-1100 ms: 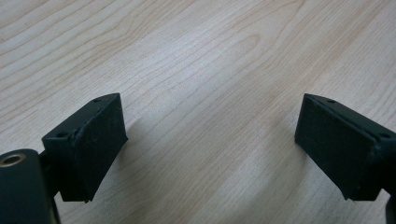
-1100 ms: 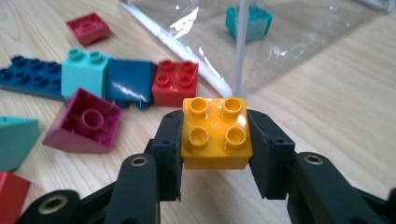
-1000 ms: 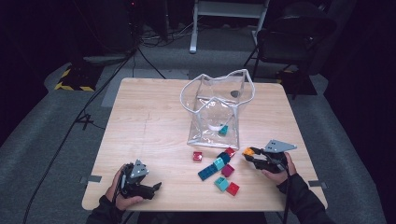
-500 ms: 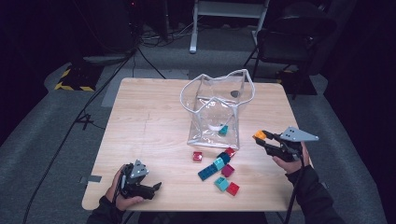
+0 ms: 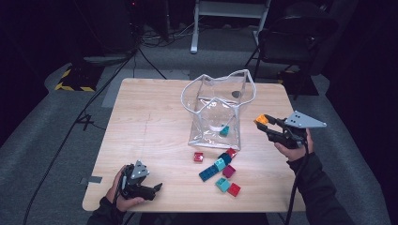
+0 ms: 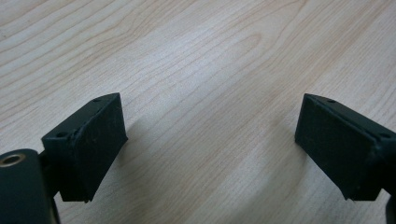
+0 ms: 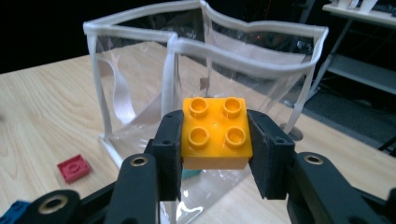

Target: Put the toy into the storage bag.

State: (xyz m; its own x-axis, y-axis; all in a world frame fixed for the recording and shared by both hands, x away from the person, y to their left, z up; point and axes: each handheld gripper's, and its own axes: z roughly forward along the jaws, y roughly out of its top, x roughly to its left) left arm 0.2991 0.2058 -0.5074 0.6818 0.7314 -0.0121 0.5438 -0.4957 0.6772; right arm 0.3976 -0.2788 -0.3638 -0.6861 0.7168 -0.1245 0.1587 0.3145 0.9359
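Note:
My right gripper (image 5: 264, 123) (image 7: 215, 140) is shut on an orange four-stud brick (image 7: 215, 132) (image 5: 261, 120), held in the air to the right of a clear plastic bag (image 5: 218, 110) (image 7: 196, 70) with a white rim. The bag stands open on the table and holds a teal brick (image 5: 225, 131). Loose red, teal, blue and magenta bricks (image 5: 220, 169) lie in front of the bag. At the table's front left corner my left gripper (image 5: 155, 188) (image 6: 210, 140) rests low over bare wood, open with nothing between its jaws.
A wooden table (image 5: 150, 122) carries everything. A flat red brick (image 5: 198, 156) (image 7: 74, 167) lies apart from the pile, near the bag's front. Beyond the table are a dark chair (image 5: 291, 42), a stand and cables on a grey floor.
My right gripper has risen from the brick pile with the orange brick and now sits higher, beside the bag. The left gripper has stayed put.

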